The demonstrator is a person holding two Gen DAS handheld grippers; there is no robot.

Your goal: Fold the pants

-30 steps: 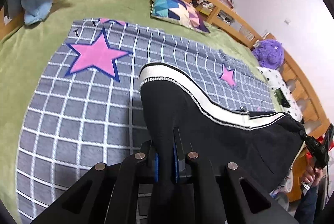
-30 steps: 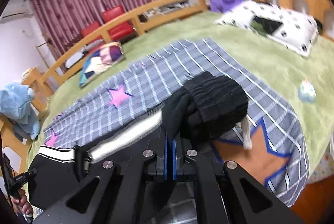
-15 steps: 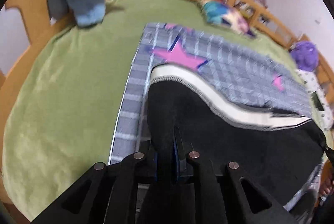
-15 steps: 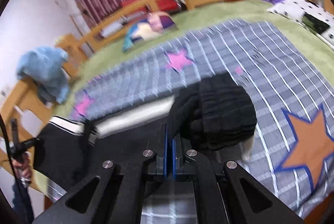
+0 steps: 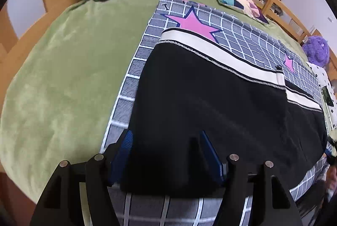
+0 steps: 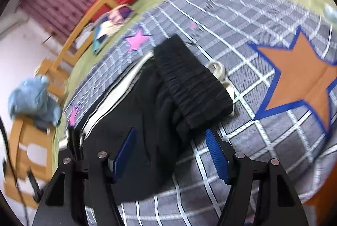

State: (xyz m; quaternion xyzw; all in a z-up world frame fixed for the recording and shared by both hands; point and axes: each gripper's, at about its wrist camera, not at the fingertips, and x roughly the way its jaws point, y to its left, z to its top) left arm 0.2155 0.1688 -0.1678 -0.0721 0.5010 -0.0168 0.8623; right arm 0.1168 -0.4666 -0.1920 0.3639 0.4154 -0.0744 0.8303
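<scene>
1. The left gripper (image 5: 165, 152) has just been opening; its blue-padded jaws stand spread, black cloth lying loose between them.
2. The right gripper (image 6: 170, 149) has likewise just spread, astride the cloth without pinching it.
3. The black pants with a white side stripe (image 5: 210, 95) lie flat on the grey checked star-printed blanket (image 5: 248, 36).
4. Their ribbed waistband (image 6: 189, 82) lies by the orange star (image 6: 303, 74).
5. The green plush bedspread (image 5: 69, 70) surrounds the blanket.

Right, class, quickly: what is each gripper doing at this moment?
Left gripper: open, jaws just opened, black pants lying loose between them.
Right gripper: open, jaws just opened, pants' waistband end released.
</scene>
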